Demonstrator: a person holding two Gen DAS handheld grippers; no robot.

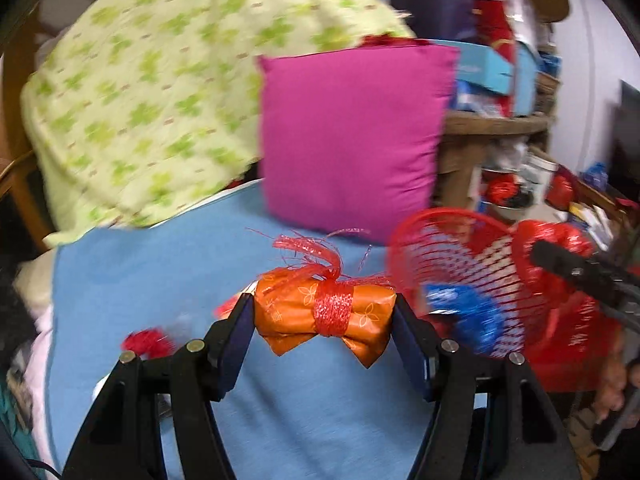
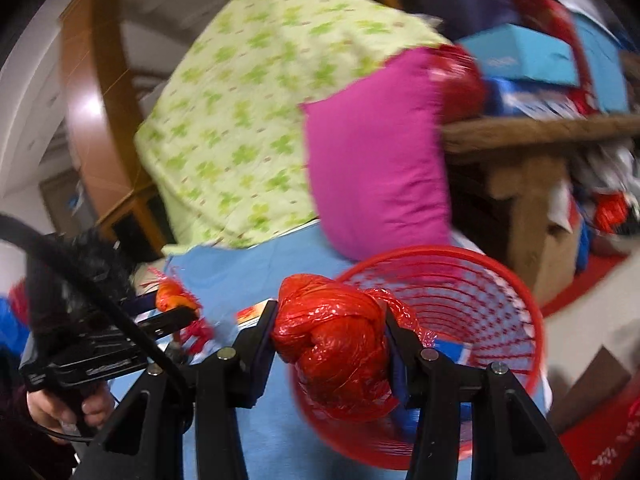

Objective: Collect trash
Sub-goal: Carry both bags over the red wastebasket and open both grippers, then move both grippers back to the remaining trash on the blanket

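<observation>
Left gripper (image 1: 325, 314) clamped on an orange wrapper bundle (image 1: 324, 316) tied with red ribbon, above the blue bed sheet (image 1: 160, 280). Right gripper (image 2: 330, 334) clamped on a red plastic bag wad (image 2: 332, 344), over the red basket (image 2: 500, 300); magenta pillow (image 1: 352, 136) behind.

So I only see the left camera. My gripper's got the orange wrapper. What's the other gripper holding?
Observer: The right gripper is shut on a red bag, wadded up.
Operator: Is it over the basket?
Observer: Yes, right at the red basket rim, above its opening.
Operator: Anything in the basket?
Observer: Something blue shows inside, behind the bag.
</observation>
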